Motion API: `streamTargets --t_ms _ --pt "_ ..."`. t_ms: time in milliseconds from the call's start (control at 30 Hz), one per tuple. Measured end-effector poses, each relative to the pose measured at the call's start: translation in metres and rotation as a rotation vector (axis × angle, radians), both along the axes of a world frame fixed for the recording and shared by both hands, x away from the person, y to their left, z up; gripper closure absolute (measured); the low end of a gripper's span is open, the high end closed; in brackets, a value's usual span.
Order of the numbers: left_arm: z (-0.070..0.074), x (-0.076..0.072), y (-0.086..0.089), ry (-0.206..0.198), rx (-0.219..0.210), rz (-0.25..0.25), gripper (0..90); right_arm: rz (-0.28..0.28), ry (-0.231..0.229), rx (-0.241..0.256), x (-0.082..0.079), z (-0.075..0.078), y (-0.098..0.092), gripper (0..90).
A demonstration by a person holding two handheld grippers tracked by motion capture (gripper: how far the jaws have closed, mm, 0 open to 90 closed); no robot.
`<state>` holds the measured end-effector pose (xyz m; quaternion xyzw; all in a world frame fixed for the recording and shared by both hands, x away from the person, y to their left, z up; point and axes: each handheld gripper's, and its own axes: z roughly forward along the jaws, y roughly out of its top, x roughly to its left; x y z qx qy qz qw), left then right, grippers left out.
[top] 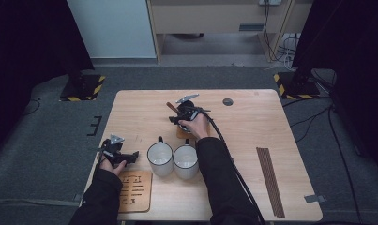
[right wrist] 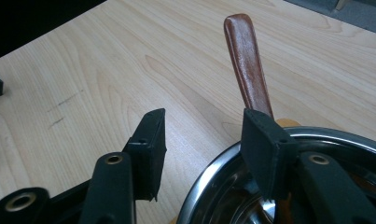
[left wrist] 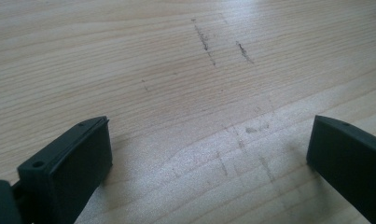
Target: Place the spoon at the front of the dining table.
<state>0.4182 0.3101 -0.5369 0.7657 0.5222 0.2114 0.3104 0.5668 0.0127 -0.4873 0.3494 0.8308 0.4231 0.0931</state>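
Observation:
A steel pot [right wrist: 223,186] with a brown wooden handle [right wrist: 248,65] sits on a wooden trivet [top: 181,133] near the table's middle. In the high view my hand hides most of the pot; its handle [top: 170,107] pokes out toward the far left. My right gripper [right wrist: 206,144] hovers open at the pot's rim near the handle's base, one jaw outside the rim and one over the bowl. That gripper [top: 177,115] is gripping nothing. My left gripper [top: 133,156] rests low at the table's left edge, its jaws [left wrist: 209,154] wide open over bare wood.
Two white mugs [top: 160,158] [top: 185,161] stand side by side between my arms. A second wooden trivet [top: 136,190] lies at the front left. A bundle of dark sticks [top: 270,180] lies at the right, and a grey disc [top: 228,101] is set in the far tabletop.

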Motion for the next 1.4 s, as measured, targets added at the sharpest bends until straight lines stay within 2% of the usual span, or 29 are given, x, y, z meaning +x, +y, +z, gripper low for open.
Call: streamTargets --t_ms 200,367,633,1000,1400 --pt "0.0 0.0 0.0 0.0 0.0 0.0 0.0 -0.022 0.0 0.009 0.004 -0.001 -0.002 44.8" --pt "0.0 0.0 0.0 0.0 0.0 0.0 0.0 -0.048 0.004 -0.019 0.008 -0.004 -0.006 41.4" --pt "0.0 0.0 0.0 0.0 0.0 -0.001 0.0 -0.089 0.002 -0.042 0.014 -0.005 -0.014 40.5" --pt "0.0 0.0 0.0 0.0 0.001 -0.002 0.0 -0.134 -0.001 -0.041 0.019 -0.001 -0.025 39.1" --pt "0.0 0.0 0.0 0.0 0.001 -0.002 0.0 -0.168 -0.017 -0.083 0.022 0.0 -0.039 40.3"
